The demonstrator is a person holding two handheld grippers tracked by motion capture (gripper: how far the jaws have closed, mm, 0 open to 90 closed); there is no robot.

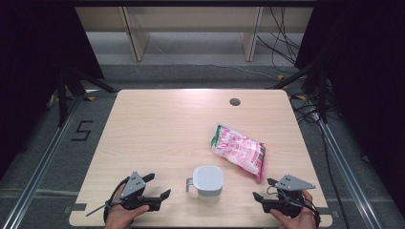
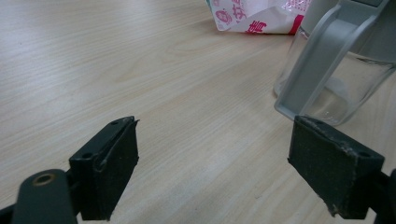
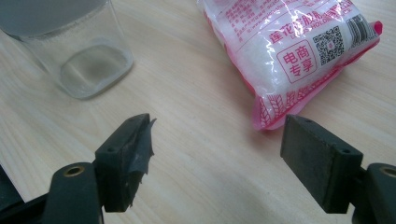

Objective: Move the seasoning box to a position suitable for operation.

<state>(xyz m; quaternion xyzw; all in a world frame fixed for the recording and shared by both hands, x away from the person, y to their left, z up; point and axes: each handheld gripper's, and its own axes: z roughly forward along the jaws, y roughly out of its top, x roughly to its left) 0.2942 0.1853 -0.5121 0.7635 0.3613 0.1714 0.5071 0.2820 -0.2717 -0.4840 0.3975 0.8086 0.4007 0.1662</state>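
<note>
My left gripper point(image 1: 154, 186) sits nearest, at the table's near edge: jaws wide, nothing between them, bare wood under the pads in the left gripper view. Right gripper point(image 1: 265, 189) same state: jaws spread wide, holding nothing, touching nothing.

Count: one clear plastic jug with a grey lid and grey handle point(image 1: 206, 181), one pink-and-white printed plastic bag of white grains point(image 1: 239, 151), two grippers.

The jug stands upright between the grippers, near the front edge, handle toward my left gripper; in the left gripper view the handle point(image 2: 317, 60) is just past the right-hand jaw, not touching. The bag lies flat just behind and right of the jug; its sealed end point(image 3: 275, 114) lies ahead of the right gripper's jaws, apart from them.

Both hands low on the light wooden table point(image 1: 162, 129), jaws angled inward toward the jug.
</note>
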